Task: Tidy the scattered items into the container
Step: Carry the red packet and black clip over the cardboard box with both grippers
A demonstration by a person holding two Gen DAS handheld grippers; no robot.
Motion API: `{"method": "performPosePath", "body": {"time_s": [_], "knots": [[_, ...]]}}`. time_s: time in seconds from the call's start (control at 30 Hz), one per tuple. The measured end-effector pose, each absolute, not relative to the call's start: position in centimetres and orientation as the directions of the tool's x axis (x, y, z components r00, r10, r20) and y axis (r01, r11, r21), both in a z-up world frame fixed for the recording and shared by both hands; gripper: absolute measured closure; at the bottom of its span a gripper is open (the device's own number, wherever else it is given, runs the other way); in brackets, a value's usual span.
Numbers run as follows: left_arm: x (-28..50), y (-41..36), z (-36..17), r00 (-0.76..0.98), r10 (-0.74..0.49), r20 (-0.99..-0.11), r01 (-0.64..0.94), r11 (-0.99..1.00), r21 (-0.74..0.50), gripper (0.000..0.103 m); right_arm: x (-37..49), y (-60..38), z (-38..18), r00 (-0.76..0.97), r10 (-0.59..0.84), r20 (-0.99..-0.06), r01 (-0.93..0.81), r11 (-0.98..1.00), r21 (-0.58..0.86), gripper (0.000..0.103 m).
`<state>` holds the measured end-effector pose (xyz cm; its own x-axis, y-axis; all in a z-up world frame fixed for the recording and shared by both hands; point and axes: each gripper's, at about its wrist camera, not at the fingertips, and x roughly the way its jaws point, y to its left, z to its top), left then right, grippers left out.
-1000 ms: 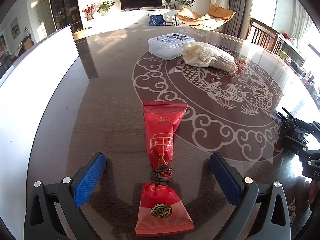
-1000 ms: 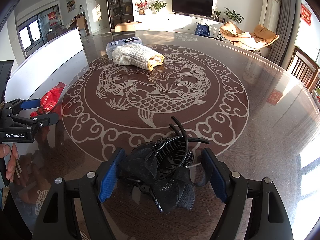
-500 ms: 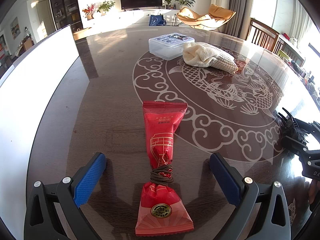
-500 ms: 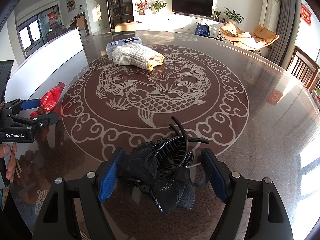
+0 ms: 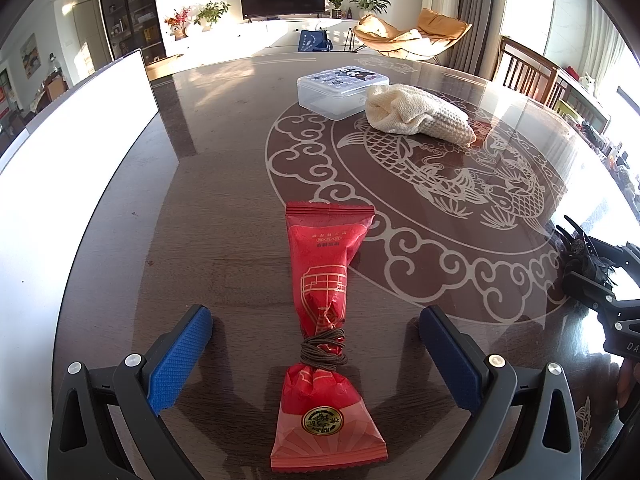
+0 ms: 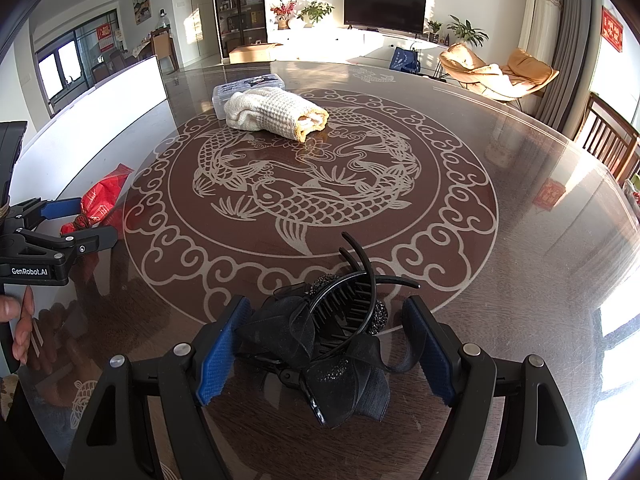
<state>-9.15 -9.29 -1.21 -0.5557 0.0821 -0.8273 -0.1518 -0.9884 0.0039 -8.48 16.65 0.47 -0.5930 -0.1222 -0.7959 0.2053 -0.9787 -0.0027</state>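
Nothing boxed yet. Left gripper wide open around packet; right gripper open, clip between jaws, ungripped.

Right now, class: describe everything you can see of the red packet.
The red packet is a glossy foil-like wrapper with gold line print and a round gold seal near its near end. Brown cord winds around its pinched waist. It lies flat on the table, lengthwise between the open left gripper's blue pads, touching neither.

Red packet, black hair clip, cream towel
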Motion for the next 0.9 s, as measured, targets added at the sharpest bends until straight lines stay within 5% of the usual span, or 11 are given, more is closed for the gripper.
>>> {"method": "performPosePath", "body": {"time_s": [0.53, 0.57, 0.63, 0.67, 0.7, 0.73, 0.77, 0.9], "knots": [[-9.2, -8.8, -1.2, -0.503, 0.107, -0.857, -0.212, -0.977, 0.003, 0.000, -7.0, 18.7, 0.6, -0.587, -0.111, -0.802, 0.194, -0.981, -0.007, 0.024], [-9.3, -8.8, -1.2, -0.493, 0.112, -0.863, -0.227, -0.974, 0.004, 0.000, -7.1, 18.6, 0.6, -0.590, -0.110, -0.800, 0.195, -0.981, -0.008, 0.026], [-9.3, -9.0, -1.2, -0.481, 0.136, -0.866, -0.274, -0.962, 0.002, 0.000, -7.2, 18.6, 0.9, -0.594, -0.107, -0.797, 0.189, -0.982, -0.010, 0.047], [-9.2, -9.1, -1.1, -0.490, 0.138, -0.861, -0.279, -0.960, 0.005, 0.006, -7.2, 18.6, 1.1, -0.595, -0.103, -0.797, 0.181, -0.983, -0.008, 0.063], [-8.9, -9.3, -0.8, -0.508, 0.143, -0.850, -0.278, -0.961, 0.004, 0.031, -7.2, 18.8, 1.3, -0.590, -0.110, -0.800, 0.174, -0.985, 0.008, 0.066], [-8.7, -9.6, -0.4, -0.517, 0.145, -0.844, -0.274, -0.962, 0.002, 0.047, -7.0, 19.0, 1.5, -0.589, -0.121, -0.799, 0.168, -0.986, 0.025, 0.067], [-8.6, -9.9, -0.1, -0.514, 0.153, -0.844, -0.267, -0.964, -0.011, 0.084, -6.7, 19.2, 1.7, -0.593, -0.126, -0.795, 0.163, -0.986, 0.034, 0.067], [-7.3, -11.0, 1.5, -0.539, 0.206, -0.817, -0.245, -0.966, -0.082, 0.086, -4.8, 19.9, 3.8, -0.639, -0.169, -0.750, 0.159, -0.983, 0.086, 0.067]]}}
